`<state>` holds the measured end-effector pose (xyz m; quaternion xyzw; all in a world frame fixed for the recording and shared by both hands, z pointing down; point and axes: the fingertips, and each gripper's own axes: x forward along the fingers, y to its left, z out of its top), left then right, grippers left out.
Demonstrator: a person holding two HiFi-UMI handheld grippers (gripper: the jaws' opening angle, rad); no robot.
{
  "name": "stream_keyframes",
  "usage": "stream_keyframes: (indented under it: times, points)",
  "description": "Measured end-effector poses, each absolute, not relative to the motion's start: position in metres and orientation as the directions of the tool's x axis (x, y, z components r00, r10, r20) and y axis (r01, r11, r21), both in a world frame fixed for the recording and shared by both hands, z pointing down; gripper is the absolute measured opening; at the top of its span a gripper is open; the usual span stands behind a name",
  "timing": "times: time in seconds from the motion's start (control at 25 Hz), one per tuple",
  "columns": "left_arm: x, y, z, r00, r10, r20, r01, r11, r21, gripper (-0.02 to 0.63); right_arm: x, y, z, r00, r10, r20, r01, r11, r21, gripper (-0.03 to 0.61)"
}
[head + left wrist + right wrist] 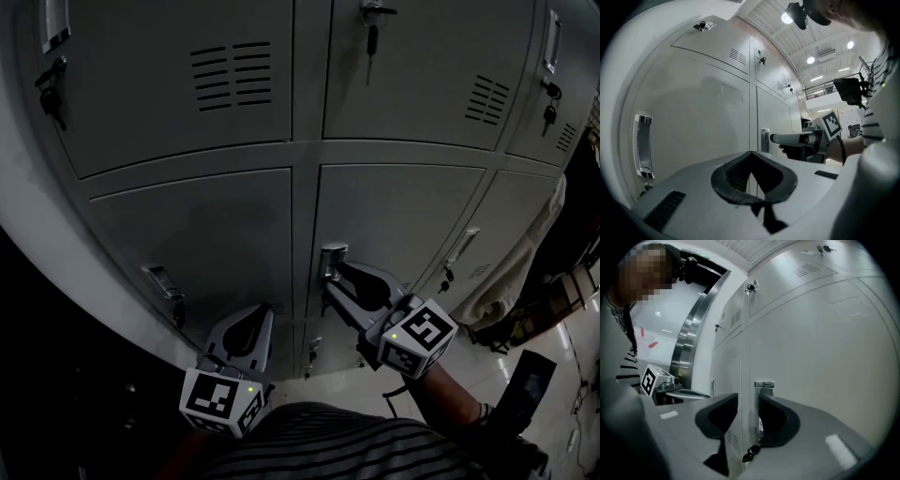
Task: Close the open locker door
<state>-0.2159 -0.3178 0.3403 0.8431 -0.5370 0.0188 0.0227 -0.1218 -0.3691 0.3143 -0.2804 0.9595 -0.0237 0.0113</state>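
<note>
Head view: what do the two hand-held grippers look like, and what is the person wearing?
Both the left gripper and right gripper have grey, tapering shells with black jaw pads. Each carries a white cube with black square markers and a small green light. The person wears a striped top.

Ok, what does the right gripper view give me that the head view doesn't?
Only the right gripper view: the right gripper with jaws apart, the edge of the locker door by its chrome handle in the gap, and a shiny metal column beyond the lockers. Only the head view: that gripper's marker cube, pale fabric at far right, and the floor. Both: the left gripper, the handle, vented upper doors with keys.
</note>
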Motion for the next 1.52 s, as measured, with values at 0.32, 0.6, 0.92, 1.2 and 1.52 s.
stream_keyframes:
  times: [0.32,0.6,0.92,1.2,1.52]
  points:
    - [-0.18,-0.279,0.336,0.404,-0.914,0.034,-0.914,-0.402,0.052,0.003,-0.059,-0.302,0.314,-0.822,-0.569,-0.018,-0.566,0.82,-0.081,0.114]
    - [-0.111,-0.2,0.351,0.372,-0.926,0.055,-0.925,-0.366,0.1,0.002,0.035,-0.211,0.331,-0.795,-0.606,0.021,-0.605,0.792,-0.076,0.097]
    - [-0.04,-0.086,0.365,0.345,-0.936,0.071,-0.935,-0.337,0.108,0.002,0.103,-0.105,0.337,-0.788,-0.616,-0.017,-0.609,0.782,-0.135,0.003]
    - [-0.019,-0.019,0.355,0.31,-0.948,0.066,-0.947,-0.302,0.105,0.002,0.12,-0.043,0.327,-0.798,-0.602,-0.015,-0.597,0.795,-0.106,0.002]
    - [-0.047,0.011,0.335,0.272,-0.96,0.067,-0.96,-0.265,0.095,0.002,0.093,-0.023,0.303,-0.802,-0.595,-0.059,-0.579,0.797,-0.17,0.002]
